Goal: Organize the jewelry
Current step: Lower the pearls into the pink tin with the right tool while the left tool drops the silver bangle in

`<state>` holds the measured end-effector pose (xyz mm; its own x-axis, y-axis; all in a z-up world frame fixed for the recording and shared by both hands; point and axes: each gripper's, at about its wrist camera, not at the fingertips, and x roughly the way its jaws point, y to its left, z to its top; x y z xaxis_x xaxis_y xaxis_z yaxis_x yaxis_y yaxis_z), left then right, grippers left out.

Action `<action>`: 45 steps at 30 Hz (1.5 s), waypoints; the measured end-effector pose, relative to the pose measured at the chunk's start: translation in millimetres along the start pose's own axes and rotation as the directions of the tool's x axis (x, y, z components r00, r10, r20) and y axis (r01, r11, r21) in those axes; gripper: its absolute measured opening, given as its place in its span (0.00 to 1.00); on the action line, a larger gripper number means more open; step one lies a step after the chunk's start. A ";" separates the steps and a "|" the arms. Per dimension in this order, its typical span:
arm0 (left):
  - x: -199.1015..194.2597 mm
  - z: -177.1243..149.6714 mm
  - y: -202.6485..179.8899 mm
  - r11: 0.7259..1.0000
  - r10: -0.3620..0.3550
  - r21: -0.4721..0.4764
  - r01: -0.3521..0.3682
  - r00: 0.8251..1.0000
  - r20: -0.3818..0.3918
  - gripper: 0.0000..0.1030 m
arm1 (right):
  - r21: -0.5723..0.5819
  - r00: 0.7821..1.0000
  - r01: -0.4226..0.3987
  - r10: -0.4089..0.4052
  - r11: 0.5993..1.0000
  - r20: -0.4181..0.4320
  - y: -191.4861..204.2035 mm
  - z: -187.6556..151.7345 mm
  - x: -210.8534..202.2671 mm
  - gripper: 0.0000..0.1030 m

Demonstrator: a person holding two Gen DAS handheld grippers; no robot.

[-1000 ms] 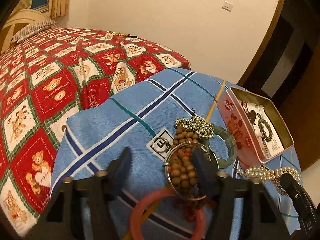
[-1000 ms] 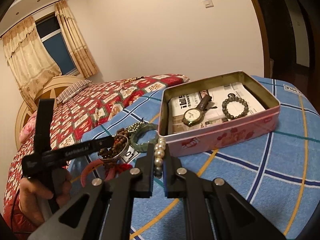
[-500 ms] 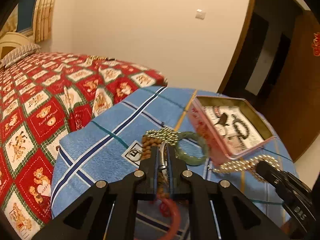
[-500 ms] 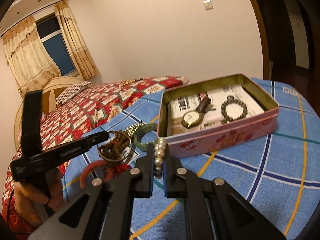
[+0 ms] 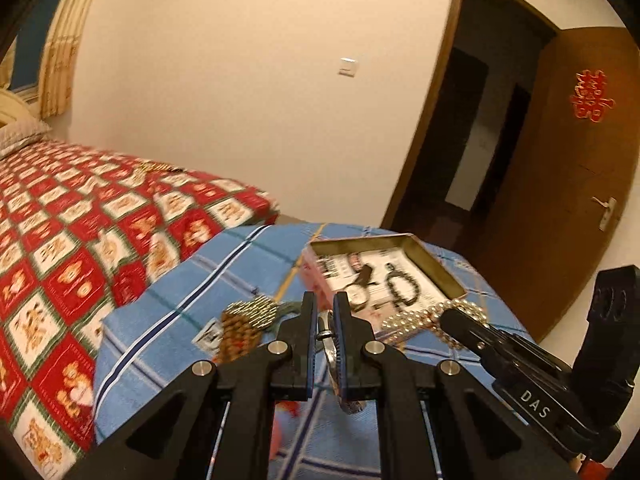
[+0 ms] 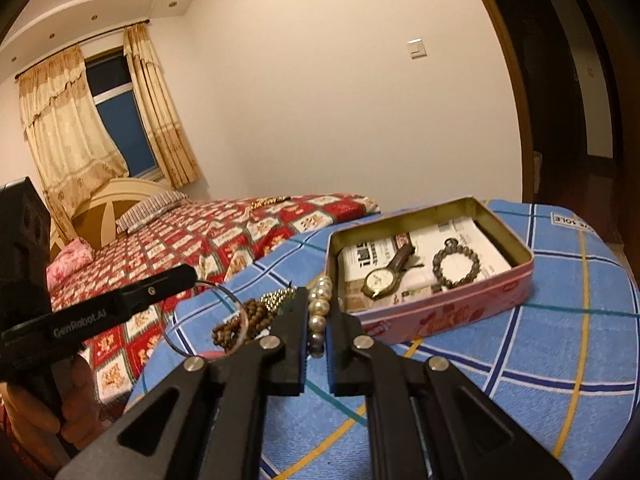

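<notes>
Pinching a thin silver bangle [image 5: 329, 334], left claw [image 5: 324, 312] clamped, right claw [image 6: 318, 312] gripping round glossy pearls [image 6: 320, 304], rectangular pink tin [image 6: 452, 308] beside.

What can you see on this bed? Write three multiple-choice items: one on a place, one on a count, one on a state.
1. Where does the wristwatch lie?
A. on the red quilt
B. inside the pink tin
C. on the blue cloth

2. How many pieces of jewelry lie in the tin?
A. none
B. two
C. four

3. What is the state of the right claw?
A. open and empty
B. shut on the watch
C. shut on the pearl strand

Answers:
1 B, the watch rests on paper inside the tin.
2 B, only the watch and a dark bead bracelet lie there.
3 C, pearls sit pinched between its fingers.
</notes>
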<state>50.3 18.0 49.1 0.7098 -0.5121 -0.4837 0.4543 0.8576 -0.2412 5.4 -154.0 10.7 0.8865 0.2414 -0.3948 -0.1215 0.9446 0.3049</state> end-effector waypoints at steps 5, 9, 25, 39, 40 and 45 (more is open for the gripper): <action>17.3 14.7 -22.9 0.999 -0.043 0.033 0.043 0.999 0.011 0.07 | 0.006 0.998 0.032 -0.032 0.999 0.052 -12.2 20.2 -6.9 0.09; 39.4 25.3 -36.6 0.997 -0.066 0.040 0.065 0.998 0.011 0.07 | 0.011 0.993 0.072 -0.072 0.997 0.096 -28.4 38.3 -8.5 0.09; 144.7 10.5 -48.3 0.998 -0.062 -0.007 0.061 0.988 -0.141 0.07 | 0.005 0.979 0.197 -0.196 0.980 -0.048 -93.0 49.4 61.1 0.09; 161.0 -1.5 -41.4 0.987 0.140 0.100 -0.124 0.975 -0.172 0.16 | 0.027 0.956 0.234 -0.225 0.972 -0.187 -123.1 38.7 83.0 0.13; 159.5 -0.8 -40.6 0.989 0.130 0.094 -0.115 0.977 -0.168 0.20 | 0.025 0.954 0.247 -0.239 0.969 -0.181 -123.3 38.8 80.8 0.17; 143.9 7.1 -36.9 0.995 0.088 0.048 -0.083 0.992 -0.095 0.59 | 0.116 0.959 0.242 -0.218 0.963 -0.182 -139.2 39.9 73.2 0.24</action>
<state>139.5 -87.6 -5.6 0.6928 -0.4280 -0.5803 0.4186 0.8940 -0.1597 104.9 -276.7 -26.0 0.7952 0.0656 -0.6028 0.1488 0.9426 0.2988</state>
